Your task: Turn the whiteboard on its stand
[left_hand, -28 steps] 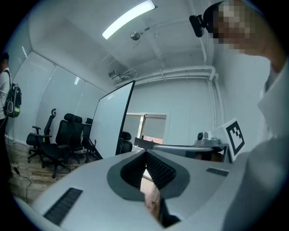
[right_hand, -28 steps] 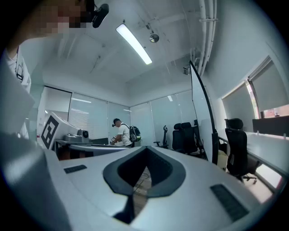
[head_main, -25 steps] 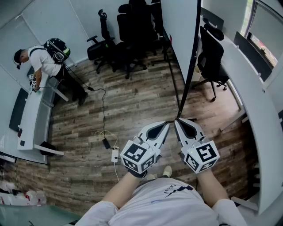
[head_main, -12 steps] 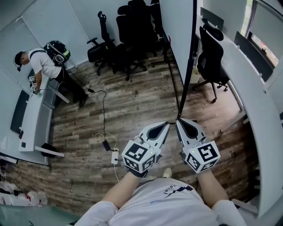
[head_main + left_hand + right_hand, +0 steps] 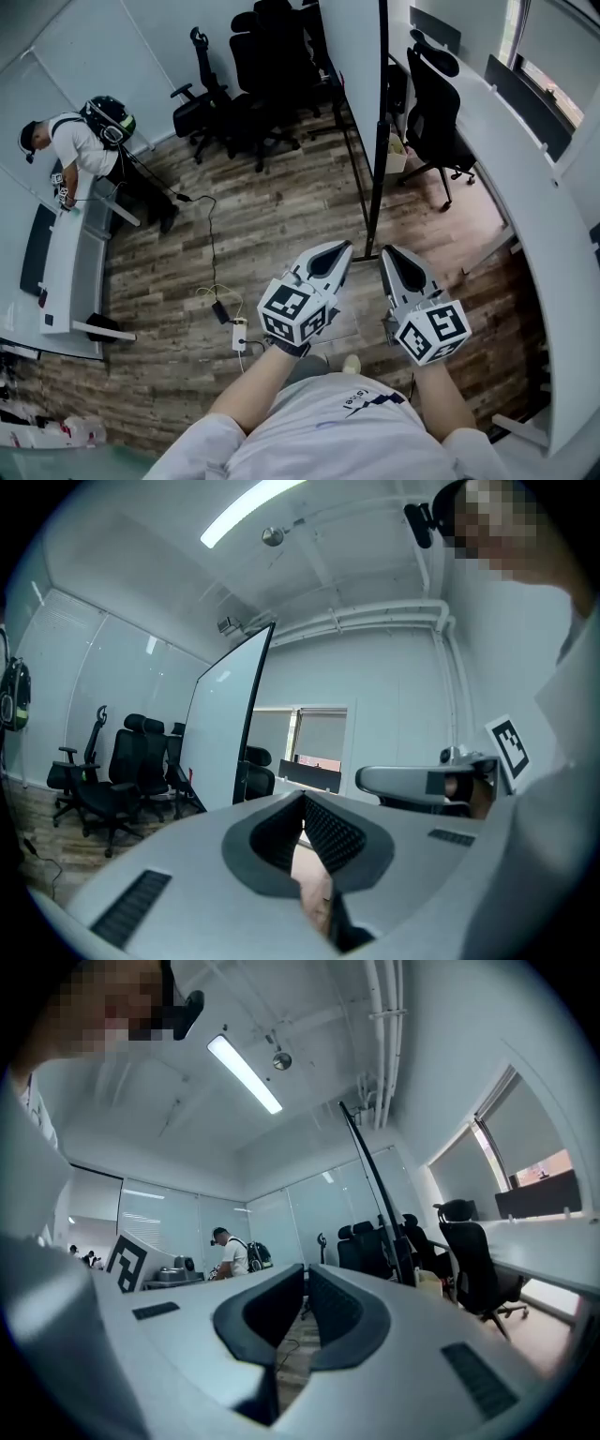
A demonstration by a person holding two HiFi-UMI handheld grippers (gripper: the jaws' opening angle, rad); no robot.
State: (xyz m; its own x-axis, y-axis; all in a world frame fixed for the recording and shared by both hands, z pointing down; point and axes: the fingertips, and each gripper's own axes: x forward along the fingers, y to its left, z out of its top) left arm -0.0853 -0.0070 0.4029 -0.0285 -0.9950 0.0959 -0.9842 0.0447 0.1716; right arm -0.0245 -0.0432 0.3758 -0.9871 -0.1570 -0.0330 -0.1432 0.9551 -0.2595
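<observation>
The whiteboard [image 5: 352,56] stands on its stand, seen edge-on from above, its black frame edge [image 5: 378,131] running down to the floor between my two grippers. My left gripper [image 5: 345,247] is just left of that lower end, shut and empty. My right gripper [image 5: 387,250] is just right of it, also shut with nothing held. Whether either tip touches the frame I cannot tell. In the left gripper view the whiteboard [image 5: 223,733] rises ahead to the left of the left gripper [image 5: 303,796]. In the right gripper view its dark frame edge [image 5: 375,1194] slants up, right of the right gripper [image 5: 307,1269].
Black office chairs [image 5: 239,84] stand behind the board, and another chair [image 5: 433,112] by the long white desk [image 5: 525,187] on the right. A person [image 5: 80,141] bends at a desk [image 5: 66,253] at left. A cable and power strip [image 5: 239,333] lie on the wood floor.
The two gripper tips, together at the foot of the board's frame before, now sit slightly apart on either side of it. The board looks more upright and edge-on in the view.
</observation>
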